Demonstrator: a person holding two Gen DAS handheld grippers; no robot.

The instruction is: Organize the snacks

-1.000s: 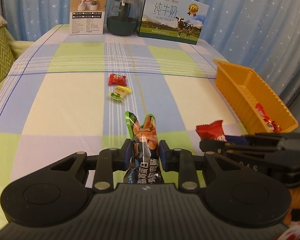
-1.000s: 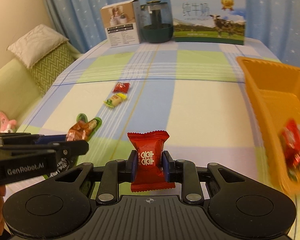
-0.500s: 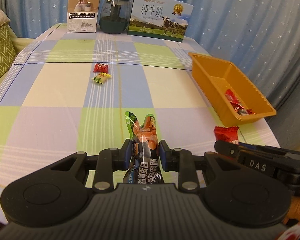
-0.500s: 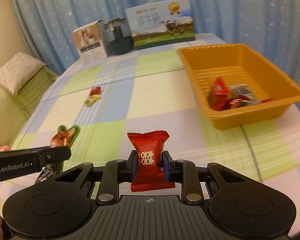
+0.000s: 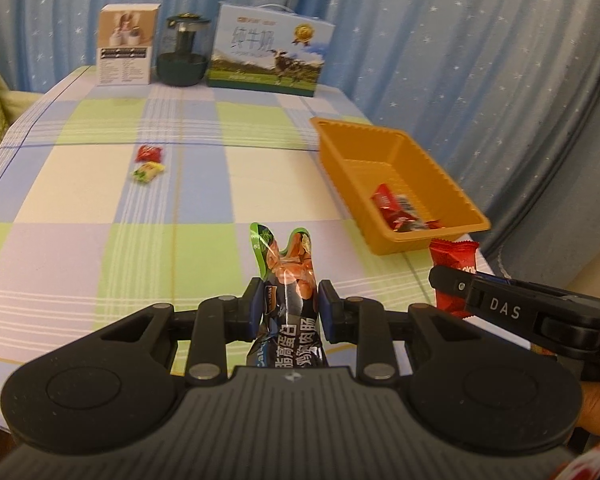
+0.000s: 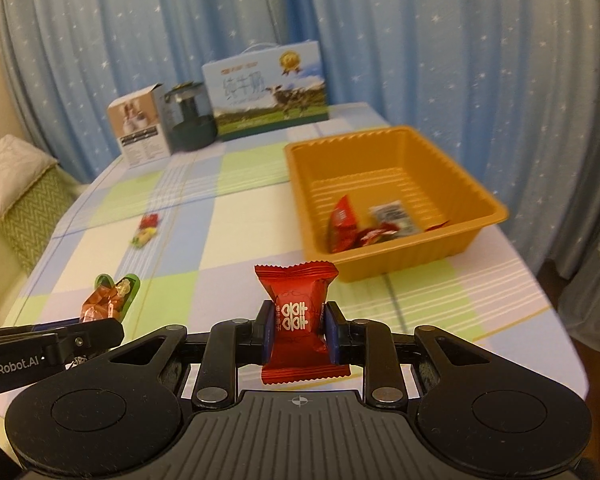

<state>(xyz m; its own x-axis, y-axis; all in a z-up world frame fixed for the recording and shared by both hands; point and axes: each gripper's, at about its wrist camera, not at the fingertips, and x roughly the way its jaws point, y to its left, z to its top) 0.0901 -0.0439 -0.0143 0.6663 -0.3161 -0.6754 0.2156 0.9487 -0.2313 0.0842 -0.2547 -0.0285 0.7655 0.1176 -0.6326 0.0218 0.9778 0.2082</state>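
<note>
Because both snacks belonged in the orange tray point(image 6: 396, 270), my left gripper point(image 5: 288, 304) pinched a sausage pack point(image 5: 288, 276) and my right gripper point(image 6: 298, 332) a red candy point(image 6: 298, 300) near it.

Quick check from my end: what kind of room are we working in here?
Probably a home living or dining room: a table under a checked tablecloth, star-print blue curtains behind it, and a cushioned sofa beside it. A milk carton box stands at the far edge.

We see an orange tray point(image 6: 388, 264) holding several red-wrapped snacks point(image 6: 342, 220). Left of the tray, a red candy point(image 5: 150, 153) and a yellow one point(image 5: 148, 171) lie touching on the checked cloth.
</note>
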